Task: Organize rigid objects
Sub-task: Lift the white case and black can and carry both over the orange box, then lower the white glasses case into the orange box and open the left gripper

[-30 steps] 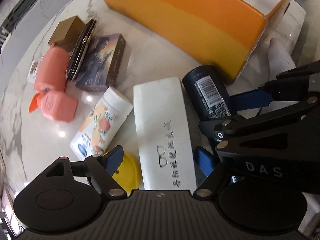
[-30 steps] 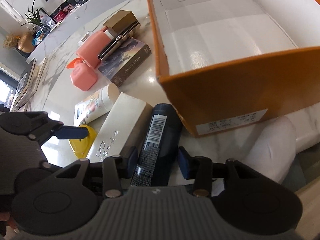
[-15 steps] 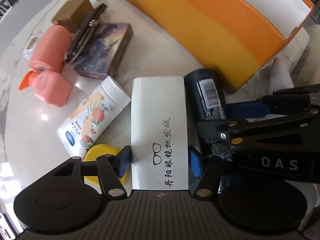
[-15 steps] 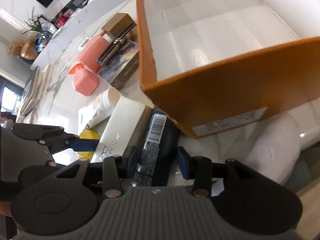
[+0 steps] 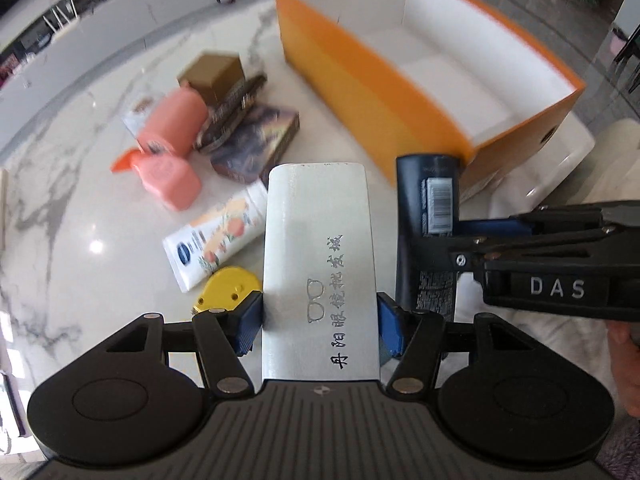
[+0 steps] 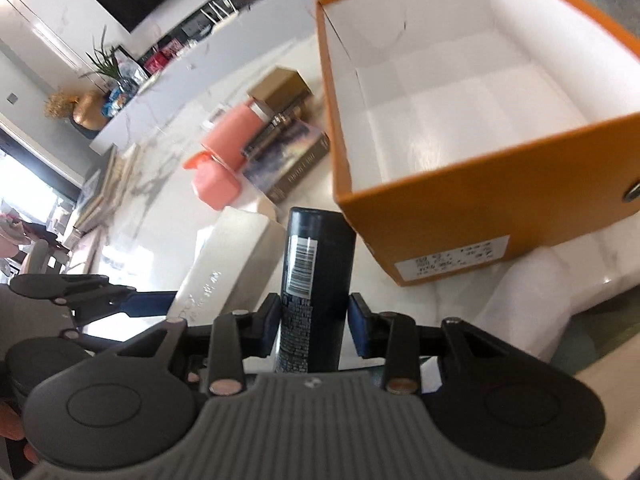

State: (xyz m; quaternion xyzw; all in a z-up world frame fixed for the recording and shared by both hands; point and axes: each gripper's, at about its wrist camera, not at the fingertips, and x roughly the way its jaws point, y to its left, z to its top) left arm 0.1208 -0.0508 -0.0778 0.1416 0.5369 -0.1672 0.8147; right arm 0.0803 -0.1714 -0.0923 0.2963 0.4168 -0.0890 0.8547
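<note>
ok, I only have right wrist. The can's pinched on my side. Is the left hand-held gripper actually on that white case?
Observer: Yes. The left hand-held gripper has both blue pads against the long sides of the white case, near the printed end.
Operator: Anything behind the case, left of my dark can?
Observer: A small yellow object sits on the marble beside the left pad.
Operator: And past that?
Observer: A white tube with a fruit print lies flat, with one end hidden behind the case.
</note>
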